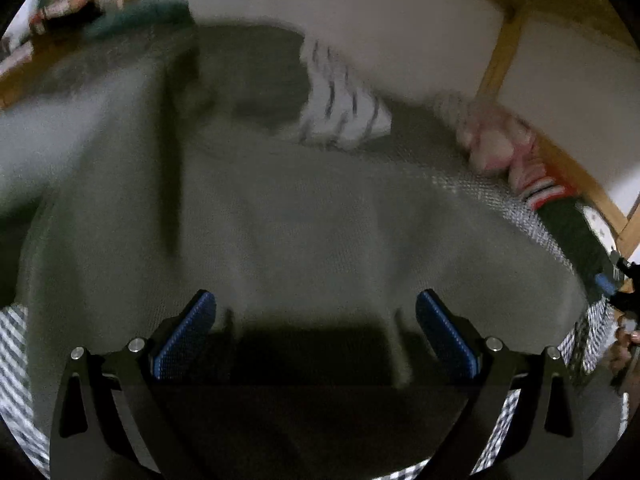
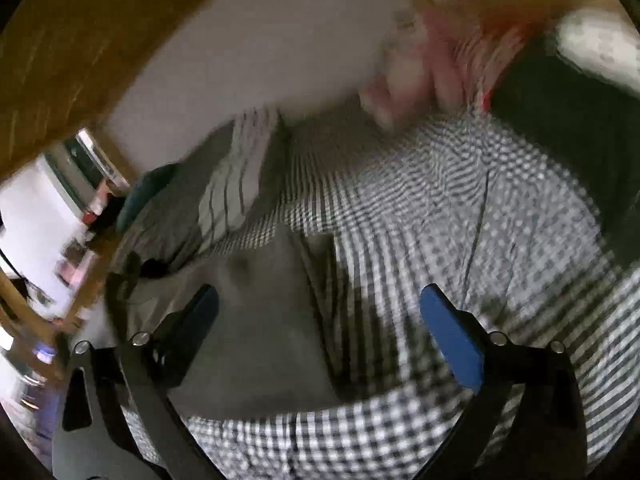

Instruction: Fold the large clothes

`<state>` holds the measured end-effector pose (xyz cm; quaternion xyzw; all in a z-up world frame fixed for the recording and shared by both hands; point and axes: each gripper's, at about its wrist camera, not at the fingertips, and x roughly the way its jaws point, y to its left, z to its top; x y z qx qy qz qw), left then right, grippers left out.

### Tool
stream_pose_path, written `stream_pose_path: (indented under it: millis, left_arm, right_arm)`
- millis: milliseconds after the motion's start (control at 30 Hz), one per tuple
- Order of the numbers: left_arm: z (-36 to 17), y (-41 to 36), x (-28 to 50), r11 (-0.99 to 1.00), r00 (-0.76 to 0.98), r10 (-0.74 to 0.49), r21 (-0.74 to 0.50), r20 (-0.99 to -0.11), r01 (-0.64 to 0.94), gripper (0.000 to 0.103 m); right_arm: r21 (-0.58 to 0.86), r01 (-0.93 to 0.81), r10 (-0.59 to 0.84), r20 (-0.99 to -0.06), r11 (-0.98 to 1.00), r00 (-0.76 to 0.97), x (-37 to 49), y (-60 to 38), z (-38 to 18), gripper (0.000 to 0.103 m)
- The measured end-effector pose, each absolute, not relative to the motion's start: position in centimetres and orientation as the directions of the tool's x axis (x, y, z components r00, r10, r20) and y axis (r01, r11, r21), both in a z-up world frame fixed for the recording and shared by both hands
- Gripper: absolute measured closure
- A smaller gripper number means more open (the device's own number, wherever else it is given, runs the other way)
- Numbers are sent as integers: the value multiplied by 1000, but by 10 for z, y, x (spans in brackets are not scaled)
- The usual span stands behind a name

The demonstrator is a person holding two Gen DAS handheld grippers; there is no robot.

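A large grey-green garment (image 1: 304, 216) lies spread over a black-and-white checked sheet (image 1: 16, 344). My left gripper (image 1: 316, 320) is open just above the garment's near part, with nothing between its blue pads. In the right wrist view, a corner of the same grey garment (image 2: 260, 320) lies on the checked sheet (image 2: 460, 208). My right gripper (image 2: 320, 320) is open over that corner and the sheet, holding nothing. Both views are blurred by motion.
A white striped cloth (image 1: 344, 92) lies beyond the garment. A pink and red striped pile (image 1: 508, 152) and a dark green item (image 1: 576, 228) sit at the right, by a wooden frame (image 1: 500, 52). A teal item (image 1: 140, 16) lies at the far left.
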<state>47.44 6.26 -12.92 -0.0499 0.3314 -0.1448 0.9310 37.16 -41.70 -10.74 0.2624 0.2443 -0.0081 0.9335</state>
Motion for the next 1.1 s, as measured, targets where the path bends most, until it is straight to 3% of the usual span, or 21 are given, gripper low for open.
stream_pose_path:
  millis: [67, 200, 300, 367, 433, 500, 700, 833, 933, 1100]
  left_arm:
    - [-115, 57, 476, 961, 768, -276, -170, -577, 218, 5]
    - [-121, 21, 508, 961, 731, -273, -142, -626, 238, 5]
    - [-140, 4, 536, 985, 730, -133, -8, -670, 172, 5]
    - [-171, 4, 559, 988, 655, -66, 44, -753, 149, 5]
    - [-187, 19, 564, 986, 645, -131, -33, -753, 162, 5]
    - [-187, 30, 563, 981, 635, -174, -75, -753, 179, 5]
    - [-171, 19, 543, 982, 641, -155, -46, -752, 183, 5]
    - [-185, 12, 549, 986, 647, -113, -7, -754, 164, 5]
    - [-185, 10, 549, 987, 654, -110, -3, -748, 163, 5]
    - [-186, 17, 542, 987, 664, -129, -27, -737, 161, 4]
  right_arm:
    - [389, 125, 96, -501, 913, 860, 389, -391, -86, 3]
    - [211, 83, 73, -638, 974, 767, 464, -293, -87, 3]
    - [175, 65, 85, -730, 982, 678, 515, -234, -120, 4]
    - [105, 69, 46, -816, 992, 576, 539, -206, -159, 4]
    - [76, 52, 33, -817, 996, 576, 542, -201, -179, 4]
    - [139, 16, 103, -803, 990, 587, 537, -212, -185, 4]
    - [161, 25, 111, -776, 987, 621, 516, -203, -155, 4]
    - [35, -40, 52, -802, 999, 595, 508, -168, -171, 4]
    - [123, -20, 110, -790, 992, 603, 509, -179, -185, 4]
    - [91, -26, 87, -773, 996, 628, 482, -166, -161, 4]
